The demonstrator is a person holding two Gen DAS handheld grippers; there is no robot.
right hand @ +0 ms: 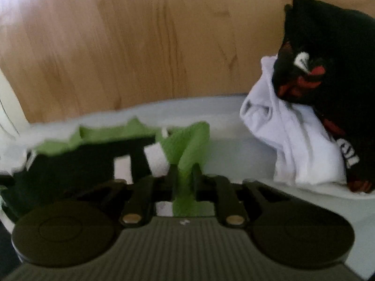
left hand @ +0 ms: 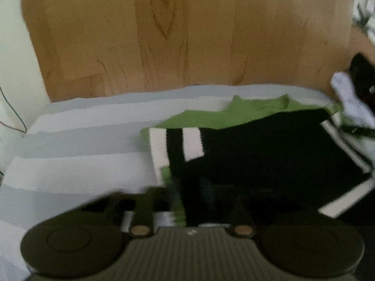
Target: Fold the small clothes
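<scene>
A small green and black garment (left hand: 257,145) with white stripes lies on a grey and white striped cover (left hand: 82,140). My left gripper (left hand: 194,196) sits at the garment's near edge, blurred and dark; its jaws stand together with a strip of black and green cloth running between them. In the right wrist view the same garment (right hand: 70,164) lies at the left. My right gripper (right hand: 185,175) is shut on a raised fold of its green fabric (right hand: 189,145), which stands up from between the fingers.
A crumpled white cloth (right hand: 293,140) and a black garment (right hand: 328,46) with red and white marks are heaped at the right, also visible as the white cloth (left hand: 346,98) in the left wrist view. Wooden floor (left hand: 164,35) lies beyond the cover's far edge. A thin cable (left hand: 14,112) hangs at the left.
</scene>
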